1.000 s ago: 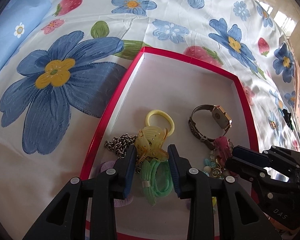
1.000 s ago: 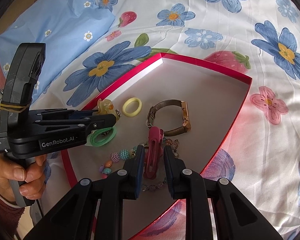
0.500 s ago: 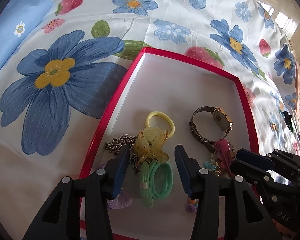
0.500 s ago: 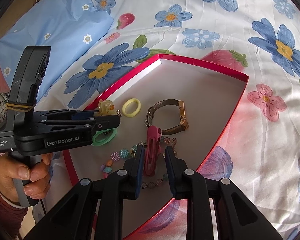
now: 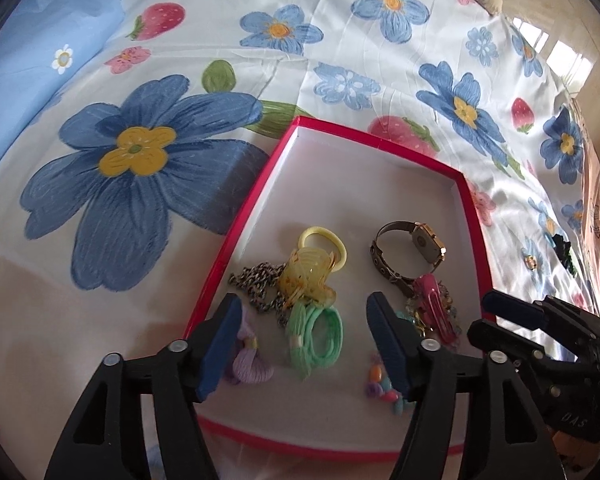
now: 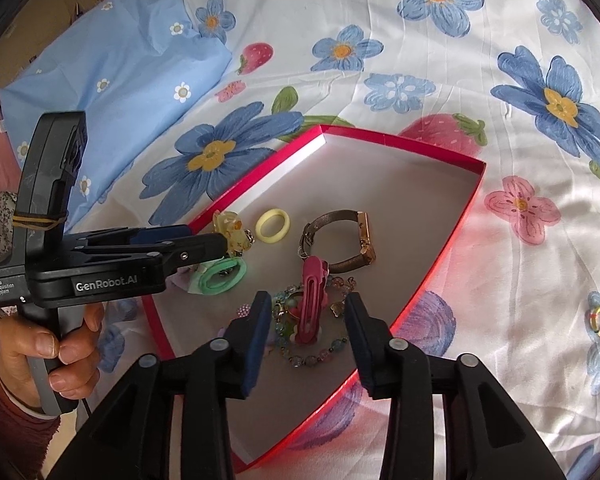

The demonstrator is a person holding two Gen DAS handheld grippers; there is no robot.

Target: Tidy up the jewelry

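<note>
A red-rimmed box [image 5: 244, 240] lies on the bed with jewelry in it. My left gripper [image 5: 302, 312] hovers over it with its jaws opening. A green hair tie [image 5: 316, 336] lies loose between them, and a yellow claw clip [image 5: 308, 276] sits just beyond. My right gripper [image 6: 308, 306] is opening too. A pink hair clip [image 6: 312, 300] rests between its pads, untouched, on a beaded bracelet [image 6: 312, 356]. A watch [image 6: 364, 236], a yellow hair ring [image 6: 273, 225] and a chain [image 5: 256, 276] lie farther in.
A purple scrunchie [image 5: 252, 364] and loose coloured beads [image 5: 384, 388] lie near the box's front edge. A floral sheet [image 6: 420, 60] covers the bed, with a blue pillow [image 6: 120, 60] at the left and a small brooch [image 6: 599, 320] at the right. A person's hand [image 6: 40, 344] holds the left gripper.
Both pairs of jaws have spread apart. The left ones, close around the claw clip and green tie before, have drawn back and up. The right ones have let go of the pink clip.
</note>
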